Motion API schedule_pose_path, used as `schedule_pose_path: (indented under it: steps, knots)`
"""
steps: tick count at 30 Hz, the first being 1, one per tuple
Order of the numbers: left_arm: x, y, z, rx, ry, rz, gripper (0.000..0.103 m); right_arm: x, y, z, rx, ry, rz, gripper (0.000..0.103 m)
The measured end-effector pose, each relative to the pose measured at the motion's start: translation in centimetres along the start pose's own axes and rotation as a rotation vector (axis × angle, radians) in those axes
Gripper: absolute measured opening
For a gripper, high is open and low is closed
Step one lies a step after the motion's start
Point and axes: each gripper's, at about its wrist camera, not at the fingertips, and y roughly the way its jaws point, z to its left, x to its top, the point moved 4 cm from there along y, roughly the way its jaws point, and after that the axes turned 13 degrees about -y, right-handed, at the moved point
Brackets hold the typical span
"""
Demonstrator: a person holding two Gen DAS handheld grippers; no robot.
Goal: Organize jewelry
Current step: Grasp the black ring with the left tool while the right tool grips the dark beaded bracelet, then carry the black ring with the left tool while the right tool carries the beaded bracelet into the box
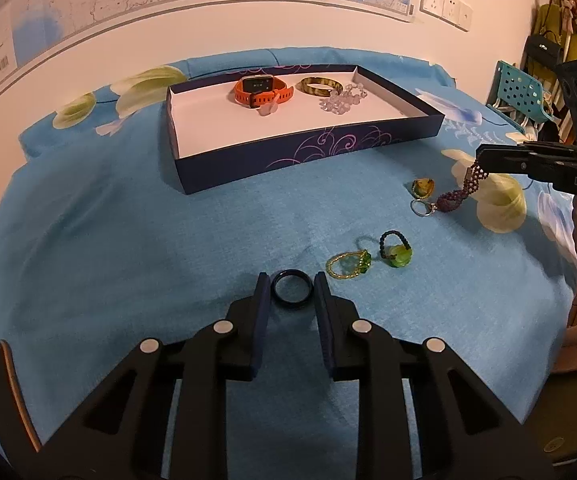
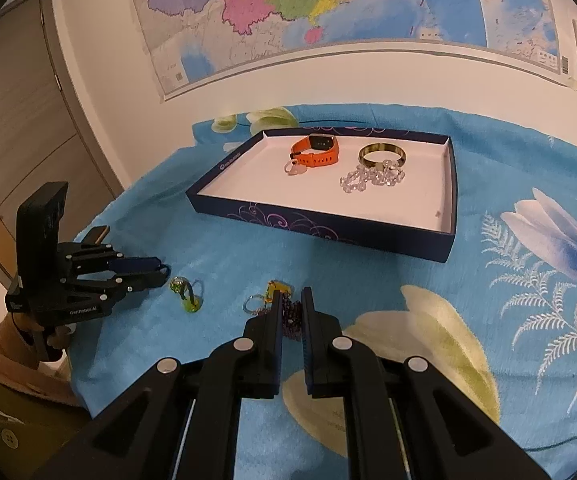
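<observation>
**Two pieces in the jaws, tray waiting**

A map runs along the wall behind a bed spread with a blue flowered sheet (image 1: 128,208), and on it sits a shallow dark-blue tray (image 1: 308,152) with a white floor. Already inside, toward the far side, are an orange watch (image 1: 262,90), a mottled bangle (image 1: 319,86) and a heap of clear beads (image 1: 342,100).

Nearer the person, the left gripper (image 1: 291,290) has its pads either side of a dark ring (image 1: 291,289) lying flat on the sheet. The jaws look to be right against its rim, though I cannot tell whether they are truly pressing it. The right gripper (image 1: 482,162) is clenched on one end of a purple beaded strand (image 1: 458,196); the strand hangs from the tips, with its metal loop (image 1: 419,207) and amber charm (image 1: 423,188) low at the sheet. Two green-stoned bead rings (image 1: 348,266) (image 1: 396,250) lie loose between the grippers, untouched.

To do this well, I would say the left hand should firm up on the ring before lifting, keeping the tips low so the thin band does not flip out. The right should raise the strand until the charm hangs clear, then carry it over the tray's near wall. Each piece wants a bare patch of the white floor, apart from the bead heap so nothing tangles.
</observation>
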Motion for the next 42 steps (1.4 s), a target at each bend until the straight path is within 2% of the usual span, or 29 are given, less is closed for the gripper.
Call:
schedule_pose_path:
  steps: [16, 42]
  knots:
    - [2.6, -2.2, -0.5, -0.049, -0.008, -0.087, 0.023, 1.9, -1.2, -0.8, -0.013, 0.004, -0.063, 0.007]
    - [6.8, -2.0, -1.6, -0.079, 0.008, -0.16, 0.023, 6.3, -0.8, -1.7, -0.003, -0.032, -0.128, 0.007]
